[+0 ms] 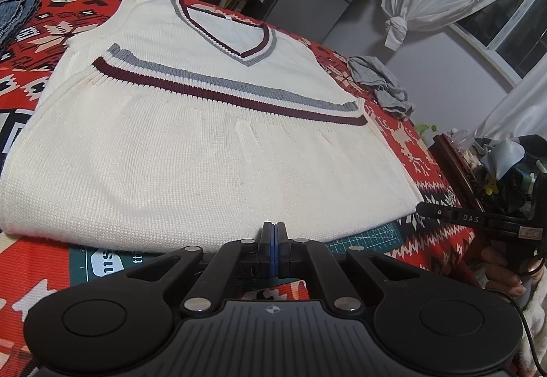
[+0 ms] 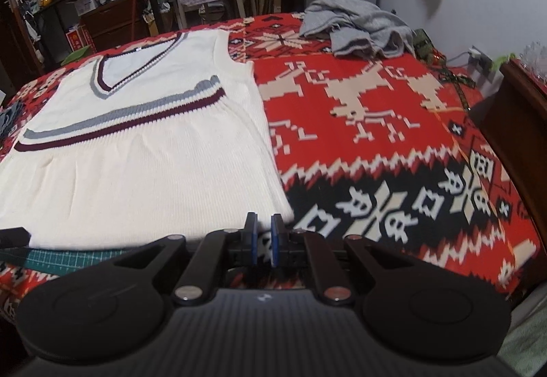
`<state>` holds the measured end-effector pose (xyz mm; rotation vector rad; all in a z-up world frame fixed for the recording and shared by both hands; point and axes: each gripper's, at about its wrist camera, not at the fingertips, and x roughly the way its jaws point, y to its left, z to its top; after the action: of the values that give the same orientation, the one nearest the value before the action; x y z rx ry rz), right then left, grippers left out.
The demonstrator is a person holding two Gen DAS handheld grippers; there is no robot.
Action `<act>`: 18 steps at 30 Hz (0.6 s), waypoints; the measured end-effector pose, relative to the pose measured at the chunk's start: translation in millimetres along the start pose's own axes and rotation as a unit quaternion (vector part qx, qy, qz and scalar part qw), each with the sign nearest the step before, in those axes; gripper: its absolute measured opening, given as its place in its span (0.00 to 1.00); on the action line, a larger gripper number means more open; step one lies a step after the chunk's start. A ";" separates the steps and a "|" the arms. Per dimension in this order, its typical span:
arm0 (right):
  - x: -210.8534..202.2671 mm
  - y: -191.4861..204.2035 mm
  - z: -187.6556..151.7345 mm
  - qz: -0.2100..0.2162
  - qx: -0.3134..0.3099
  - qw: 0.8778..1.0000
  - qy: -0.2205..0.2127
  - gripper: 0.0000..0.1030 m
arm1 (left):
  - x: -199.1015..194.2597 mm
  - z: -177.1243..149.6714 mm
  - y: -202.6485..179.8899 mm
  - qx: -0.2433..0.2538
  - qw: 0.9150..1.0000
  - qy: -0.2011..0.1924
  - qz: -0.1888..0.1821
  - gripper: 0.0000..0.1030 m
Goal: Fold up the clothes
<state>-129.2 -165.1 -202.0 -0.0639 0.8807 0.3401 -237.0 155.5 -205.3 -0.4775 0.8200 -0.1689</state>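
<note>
A cream knit vest point(image 1: 191, 151) with maroon and grey stripes lies flat on a red patterned blanket point(image 1: 420, 165). Its striped ribbed hem looks folded up to below the V-neck. In the left wrist view my left gripper point(image 1: 273, 231) is shut at the middle of the vest's near edge, blue pads together, with no cloth seen between them. In the right wrist view my right gripper point(image 2: 264, 226) is open by a narrow gap beside the near right corner of the vest point(image 2: 136, 154), with only blanket showing in the gap. The right gripper's finger point(image 1: 444, 214) also shows by that corner.
A crumpled grey garment point(image 2: 359, 24) lies at the blanket's far right. Folded blue denim point(image 1: 13, 17) sits far left. A green cutting mat point(image 1: 369, 236) pokes out under the vest's near edge. Dark wooden furniture point(image 2: 523, 124) borders the right side. A hand point(image 1: 502, 281) holds the right gripper.
</note>
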 end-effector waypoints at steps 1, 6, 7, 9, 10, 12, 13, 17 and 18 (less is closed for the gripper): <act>-2.1 1.5 -0.7 0.000 -0.001 1.000 -0.001 0.08 | 0.0 -0.2 0.0 0.000 1.000 0.000 0.000 0.03; -14.4 30.8 3.4 0.030 -0.024 0.999 -0.022 0.08 | -1.0 -0.8 -0.8 0.001 1.000 -0.001 0.000 0.03; -15.0 40.5 3.7 0.039 -0.034 0.998 -0.024 0.08 | -0.9 -0.6 -0.7 0.001 1.000 -0.001 0.000 0.03; -13.8 64.8 0.6 0.048 -0.068 0.996 -0.029 0.08 | -0.8 -0.4 -0.4 0.000 1.000 -0.001 0.000 0.03; -13.0 77.3 -1.2 0.053 -0.086 0.994 -0.031 0.08 | -0.8 -0.3 -0.2 0.000 1.000 0.000 0.000 0.03; -9.4 99.4 -7.0 0.057 -0.117 0.991 -0.034 0.08 | -1.1 -0.5 -0.8 0.001 1.000 -0.001 0.001 0.03; -7.6 109.2 -10.4 0.058 -0.131 0.989 -0.035 0.08 | -1.2 -0.6 -1.3 0.003 1.000 -0.001 0.002 0.03; -2.2 133.8 -20.3 0.062 -0.162 0.984 -0.034 0.08 | -2.3 1.1 0.0 -0.006 1.000 0.002 0.003 0.03; -1.5 134.2 -21.0 0.061 -0.166 0.984 -0.033 0.08 | -2.8 2.1 1.4 -0.012 1.000 0.004 0.002 0.02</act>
<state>-188.4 -42.8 -202.9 -0.3069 0.7567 0.5983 -237.4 158.3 -202.8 -0.4970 0.8314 -0.1579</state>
